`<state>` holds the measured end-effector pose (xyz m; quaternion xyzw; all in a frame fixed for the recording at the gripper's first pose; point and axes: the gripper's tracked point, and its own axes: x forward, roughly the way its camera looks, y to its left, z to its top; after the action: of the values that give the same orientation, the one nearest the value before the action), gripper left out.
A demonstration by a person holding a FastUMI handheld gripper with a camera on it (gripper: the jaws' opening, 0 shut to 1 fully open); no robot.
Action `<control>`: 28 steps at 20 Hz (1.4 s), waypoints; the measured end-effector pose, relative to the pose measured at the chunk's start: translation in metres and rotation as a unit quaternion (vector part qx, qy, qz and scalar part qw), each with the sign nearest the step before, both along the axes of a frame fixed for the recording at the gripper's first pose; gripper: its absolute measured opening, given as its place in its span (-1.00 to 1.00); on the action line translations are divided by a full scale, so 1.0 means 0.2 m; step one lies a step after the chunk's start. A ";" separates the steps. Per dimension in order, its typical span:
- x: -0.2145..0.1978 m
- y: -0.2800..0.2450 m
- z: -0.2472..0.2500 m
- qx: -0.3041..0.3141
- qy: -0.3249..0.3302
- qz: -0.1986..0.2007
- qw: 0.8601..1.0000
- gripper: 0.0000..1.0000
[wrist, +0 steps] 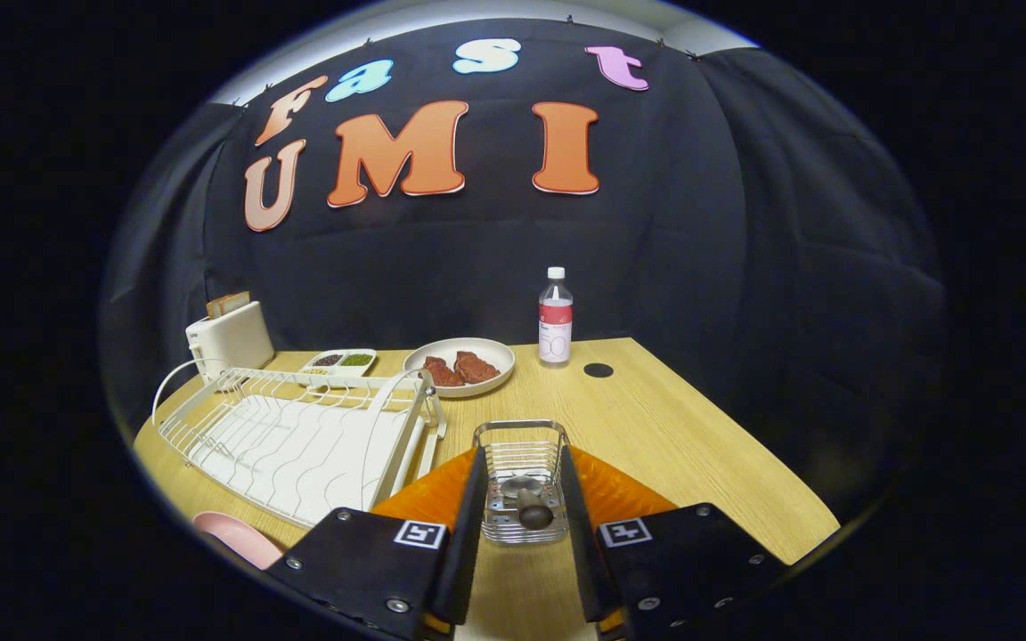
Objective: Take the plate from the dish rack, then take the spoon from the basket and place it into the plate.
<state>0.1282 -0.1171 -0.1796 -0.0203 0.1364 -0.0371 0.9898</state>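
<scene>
Between the open tool (522, 499) fingers stands the basket (520, 445) holding the spoon (526, 500).

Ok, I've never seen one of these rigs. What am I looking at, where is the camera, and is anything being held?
This is a handheld two-finger gripper carried by a person; no robot arm is involved. The camera rides on it and looks forward along its fingers. They stand open on either side of a small wire basket with a spoon inside; nothing is gripped. On the wooden table sit a white dish rack, a pink plate in front of the rack, a toaster, a divided tray, a plate of meat and a water bottle.
</scene>
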 end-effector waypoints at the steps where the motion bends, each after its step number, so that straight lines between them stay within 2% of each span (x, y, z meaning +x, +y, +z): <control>1: 0.01 0.00 -0.01 0.002 0.005 0.001 1.000 -0.23; 3: 0.02 0.01 -0.03 0.003 0.013 0.006 1.000 -0.62; 9: 0.02 0.02 0.04 0.004 -0.007 0.022 1.000 -0.83; 16: -0.01 -0.04 0.23 0.007 -0.029 0.009 0.999 -0.84; 28: -0.35 0.10 0.45 -0.008 -0.060 0.003 0.998 -0.85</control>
<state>0.0584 -0.0970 -0.0890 -0.0268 0.0759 -0.0369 0.9961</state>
